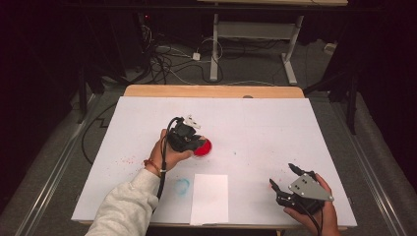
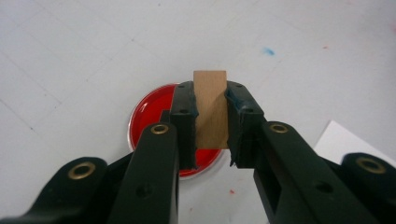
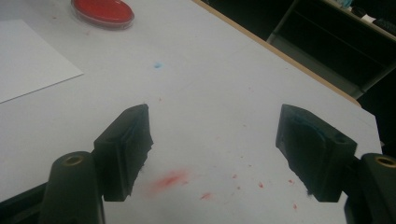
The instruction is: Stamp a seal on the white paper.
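Observation:
My left gripper (image 2: 211,119) is shut on a small brown wooden block (image 2: 211,100), which stands upright between the pads. It hangs just above a round dish of red paint (image 2: 152,112). From the high view the left gripper (image 1: 193,141) is at the table's middle, beside the red dish (image 1: 204,148). My right gripper (image 1: 282,177) rests at the front right with its jaws wide apart and nothing between them. In the right gripper view its fingers (image 3: 128,144) frame bare table, and the red dish (image 3: 102,10) lies far off at the top left.
A white sheet of paper (image 1: 210,197) lies at the front edge, with a blue ring mark (image 1: 182,186) to its left. Red paint smears (image 3: 170,179) dot the table's white cover (image 1: 255,123) near my right gripper. Cables (image 1: 167,59) and a desk frame (image 1: 255,44) lie beyond the table.

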A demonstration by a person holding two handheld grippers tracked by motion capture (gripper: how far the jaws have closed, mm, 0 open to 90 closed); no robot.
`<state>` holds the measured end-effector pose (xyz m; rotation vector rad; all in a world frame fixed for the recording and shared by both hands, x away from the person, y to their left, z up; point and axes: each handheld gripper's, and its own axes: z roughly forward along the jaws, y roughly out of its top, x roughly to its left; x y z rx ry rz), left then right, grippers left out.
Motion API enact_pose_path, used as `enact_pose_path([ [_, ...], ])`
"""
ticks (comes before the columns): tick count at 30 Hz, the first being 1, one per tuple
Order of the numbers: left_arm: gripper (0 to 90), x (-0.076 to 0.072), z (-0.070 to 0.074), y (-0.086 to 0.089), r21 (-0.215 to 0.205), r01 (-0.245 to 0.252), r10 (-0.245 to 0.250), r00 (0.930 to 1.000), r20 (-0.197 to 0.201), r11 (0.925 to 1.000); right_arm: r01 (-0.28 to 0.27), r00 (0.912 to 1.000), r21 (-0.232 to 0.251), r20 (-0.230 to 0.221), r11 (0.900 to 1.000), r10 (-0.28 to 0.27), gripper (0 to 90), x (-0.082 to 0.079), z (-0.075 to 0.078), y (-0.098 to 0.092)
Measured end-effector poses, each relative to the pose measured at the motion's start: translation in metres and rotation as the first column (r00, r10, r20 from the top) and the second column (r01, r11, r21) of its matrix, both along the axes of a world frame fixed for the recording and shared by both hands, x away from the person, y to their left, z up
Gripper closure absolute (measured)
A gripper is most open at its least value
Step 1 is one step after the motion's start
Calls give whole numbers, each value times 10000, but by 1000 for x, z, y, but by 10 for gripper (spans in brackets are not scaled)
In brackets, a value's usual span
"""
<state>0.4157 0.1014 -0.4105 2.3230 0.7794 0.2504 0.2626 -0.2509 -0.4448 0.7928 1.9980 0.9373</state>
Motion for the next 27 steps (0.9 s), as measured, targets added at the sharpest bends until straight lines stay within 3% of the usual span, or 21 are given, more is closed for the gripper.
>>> enact_pose_path([
  [7, 738, -16, 7, -2, -59, 507, -504, 9979, 411, 9987, 36, 9995, 104, 307, 9999, -39, 272, -1, 4, 1],
  [27, 738, -45, 18, 0, 182, 1181, -1193, 9892, 854, 9928, -56, 9997, 8, 238, 10000, 56, 274, -2, 3, 2],
])
